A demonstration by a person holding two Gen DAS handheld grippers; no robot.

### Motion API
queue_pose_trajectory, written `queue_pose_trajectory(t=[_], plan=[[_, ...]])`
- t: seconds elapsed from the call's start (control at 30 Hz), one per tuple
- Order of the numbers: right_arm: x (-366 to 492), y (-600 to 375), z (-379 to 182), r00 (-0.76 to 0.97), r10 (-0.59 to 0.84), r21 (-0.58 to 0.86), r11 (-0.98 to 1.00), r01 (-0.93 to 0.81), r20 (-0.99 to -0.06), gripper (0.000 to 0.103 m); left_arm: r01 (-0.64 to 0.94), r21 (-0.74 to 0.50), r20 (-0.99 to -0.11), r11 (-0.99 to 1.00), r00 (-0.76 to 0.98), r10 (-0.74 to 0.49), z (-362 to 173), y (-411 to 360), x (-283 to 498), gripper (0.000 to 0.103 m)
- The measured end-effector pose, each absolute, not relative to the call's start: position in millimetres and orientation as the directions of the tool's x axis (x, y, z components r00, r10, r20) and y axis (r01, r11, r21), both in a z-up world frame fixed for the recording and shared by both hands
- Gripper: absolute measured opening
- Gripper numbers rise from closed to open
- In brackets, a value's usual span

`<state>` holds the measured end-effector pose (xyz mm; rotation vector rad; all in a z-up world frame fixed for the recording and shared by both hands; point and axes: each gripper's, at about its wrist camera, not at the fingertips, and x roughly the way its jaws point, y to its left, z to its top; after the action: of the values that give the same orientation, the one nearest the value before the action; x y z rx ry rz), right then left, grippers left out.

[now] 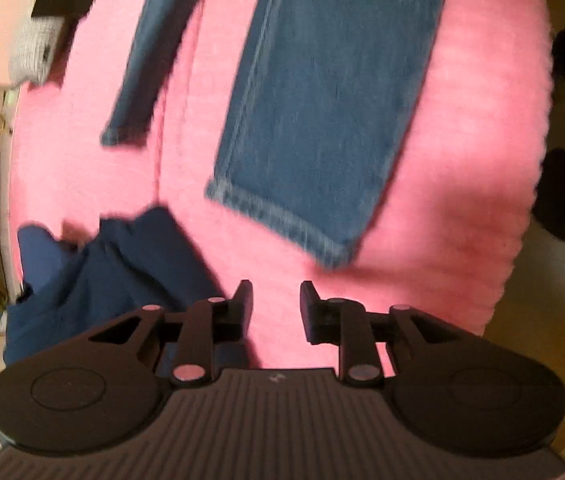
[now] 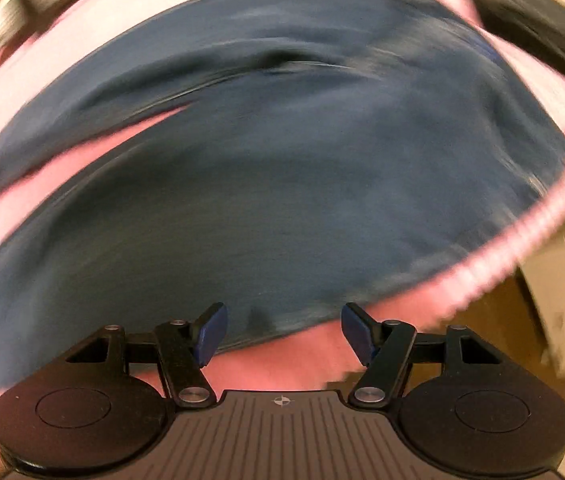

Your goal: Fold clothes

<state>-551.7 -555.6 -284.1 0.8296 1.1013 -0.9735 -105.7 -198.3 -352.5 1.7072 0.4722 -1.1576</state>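
Blue jeans (image 1: pixel 322 100) lie spread on a pink blanket (image 1: pixel 462 160), both legs pointing toward me, the nearer hem (image 1: pixel 282 220) just ahead of my left gripper (image 1: pixel 276 306), which is open and empty above the blanket. A dark navy garment (image 1: pixel 102 272) lies crumpled at the lower left. In the blurred right wrist view, the jeans' wide part (image 2: pixel 282 160) fills the frame. My right gripper (image 2: pixel 284 334) is open and empty, right at the jeans' near edge.
The pink blanket's edge (image 2: pixel 502 264) runs at the right, with wooden floor (image 1: pixel 554 280) beyond. A grey knit item with a black strap (image 1: pixel 42 32) lies at the far left. A dark object (image 2: pixel 530 20) sits at the upper right.
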Motion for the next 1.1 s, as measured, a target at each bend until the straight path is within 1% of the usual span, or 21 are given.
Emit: queue_pose_trajectory(t=[0.1, 0.17, 0.3, 0.43, 0.47, 0.5, 0.53, 0.57, 0.67, 0.83, 0.9, 0.93, 0.97, 1.0, 1.1], plan=[[-601.3, -584.0, -288.5, 0.138, -0.276, 0.092, 0.172, 0.981, -0.951, 0.066, 0.733, 0.480, -0.877, -0.482, 0.415, -0.242, -350.4, -225.3, -127.7, 0.028], [-633.7, -604.1, -291.3, 0.130, -0.312, 0.119, 0.055, 0.991, -0.941, 0.066, 0.731, 0.469, -0.883, -0.496, 0.373, -0.284, -349.5, -250.3, -146.8, 0.028], [-681.1, -653.7, -299.5, 0.166, -0.387, 0.195, -0.037, 0.980, -0.907, 0.066, 0.725, 0.426, -0.901, -0.542, 0.282, -0.330, -350.9, -299.7, -195.2, 0.029], [-707.6, -695.7, -317.5, 0.229, -0.405, 0.293, -0.103, 0.951, -0.885, 0.065, 0.704, 0.376, -0.922, -0.603, 0.221, -0.317, -360.5, -336.3, -248.2, 0.031], [-711.3, -703.1, -321.5, 0.241, -0.402, 0.308, -0.112, 0.945, -0.884, 0.045, 0.695, 0.365, -0.927, -0.619, 0.210, -0.311, -362.0, -342.1, -259.8, 0.031], [-715.3, -710.9, -325.7, 0.252, -0.388, 0.322, -0.125, 0.938, -0.887, 0.029, 0.686, 0.356, -0.931, -0.635, 0.200, -0.306, -362.8, -347.4, -271.1, 0.031], [-719.5, -717.3, -328.4, 0.261, -0.370, 0.329, -0.133, 0.935, -0.892, 0.028, 0.678, 0.346, -0.935, -0.648, 0.191, -0.299, -362.9, -352.0, -281.2, 0.031], [-723.8, -722.0, -329.5, 0.268, -0.356, 0.332, -0.132, 0.934, -0.895, 0.019, 0.674, 0.337, -0.938, -0.658, 0.185, -0.292, -362.7, -356.2, -289.6, 0.031], [-731.3, -731.5, -321.5, 0.254, -0.352, 0.302, -0.090, 0.949, -0.901, 0.016, 0.673, 0.325, -0.944, -0.665, 0.193, -0.266, -362.9, -364.7, -301.9, 0.032], [-738.0, -738.3, -322.1, 0.243, -0.329, 0.284, -0.082, 0.955, -0.913, 0.017, 0.732, 0.349, -0.937, -0.586, 0.279, -0.210, -362.2, -361.1, -282.7, 0.032], [-731.3, -730.8, -317.5, 0.250, -0.338, 0.294, -0.087, 0.952, -0.908, 0.038, 0.737, 0.365, -0.930, -0.568, 0.313, -0.192, -363.1, -349.4, -272.7, 0.035], [-724.9, -723.8, -314.5, 0.257, -0.337, 0.298, -0.075, 0.952, -0.906, 0.044, 0.736, 0.376, -0.926, -0.563, 0.329, -0.188, -363.6, -341.3, -267.1, 0.038], [-718.5, -716.8, -311.5, 0.264, -0.336, 0.302, -0.064, 0.951, -0.904, 0.054, 0.737, 0.385, -0.921, -0.556, 0.344, -0.182, -364.6, -332.6, -261.1, 0.040], [-709.5, -707.3, -309.6, 0.277, -0.325, 0.308, -0.049, 0.950, -0.904, 0.056, 0.737, 0.394, -0.917, -0.549, 0.359, -0.175, -365.9, -323.7, -254.8, 0.041], [-671.0, -666.7, -314.5, 0.336, -0.246, 0.344, 0.011, 0.939, -0.909, 0.056, 0.725, 0.419, -0.902, -0.546, 0.400, -0.161, -372.9, -291.1, -235.1, 0.043]])
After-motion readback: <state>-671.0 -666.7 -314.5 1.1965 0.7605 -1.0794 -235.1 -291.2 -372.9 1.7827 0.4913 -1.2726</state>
